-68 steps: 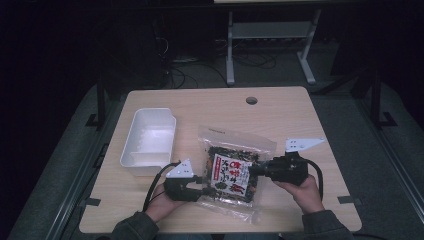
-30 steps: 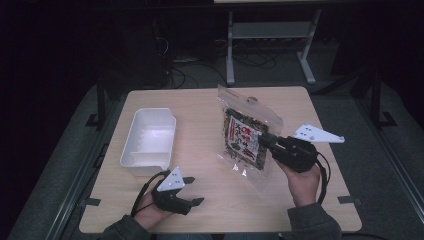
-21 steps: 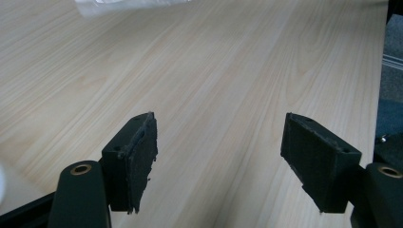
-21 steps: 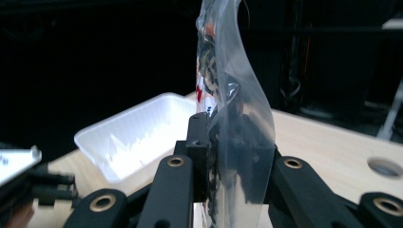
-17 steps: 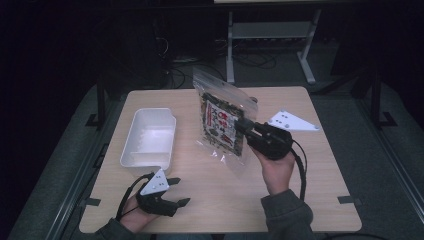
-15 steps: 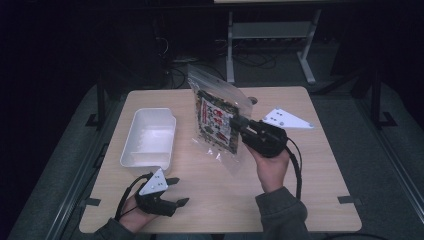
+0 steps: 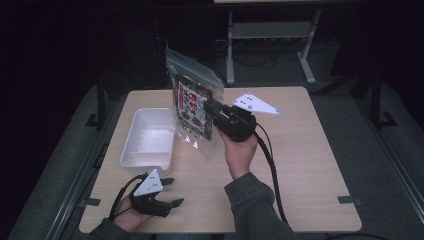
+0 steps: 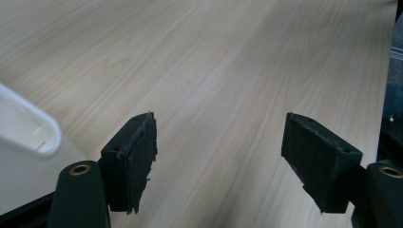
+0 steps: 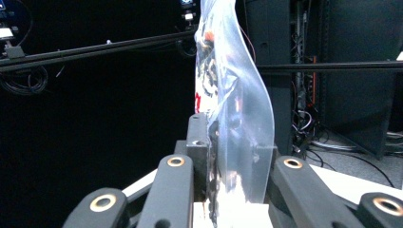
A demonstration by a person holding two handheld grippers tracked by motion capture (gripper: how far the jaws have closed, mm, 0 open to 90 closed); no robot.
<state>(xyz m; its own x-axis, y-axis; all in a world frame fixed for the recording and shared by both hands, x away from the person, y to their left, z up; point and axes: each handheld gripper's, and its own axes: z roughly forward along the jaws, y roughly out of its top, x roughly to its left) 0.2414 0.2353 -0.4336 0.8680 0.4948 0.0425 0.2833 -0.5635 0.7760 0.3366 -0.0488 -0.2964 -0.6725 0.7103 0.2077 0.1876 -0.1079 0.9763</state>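
Bag [image 7: 192, 107] hangs upright above the table's middle, clamped in the right gripper [image 7: 212, 107]. Left gripper [image 7: 170, 192] rests spread and empty near the front-left corner. Likely next (a guess): lowering it into the tray [image 7: 137, 155] beside it.

The right gripper [image 7: 212, 107] lifted the clear snack bag [image 7: 192, 107] off the table [image 7: 300, 150] and carried it toward the white tray [image 7: 148, 137]. The left gripper [image 7: 167, 192] released the bag and withdrew to the near edge.

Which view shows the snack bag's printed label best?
The high view: the snack bag faces the camera, held up by the right claw. The right gripper view sees it edge-on, label unreadable.
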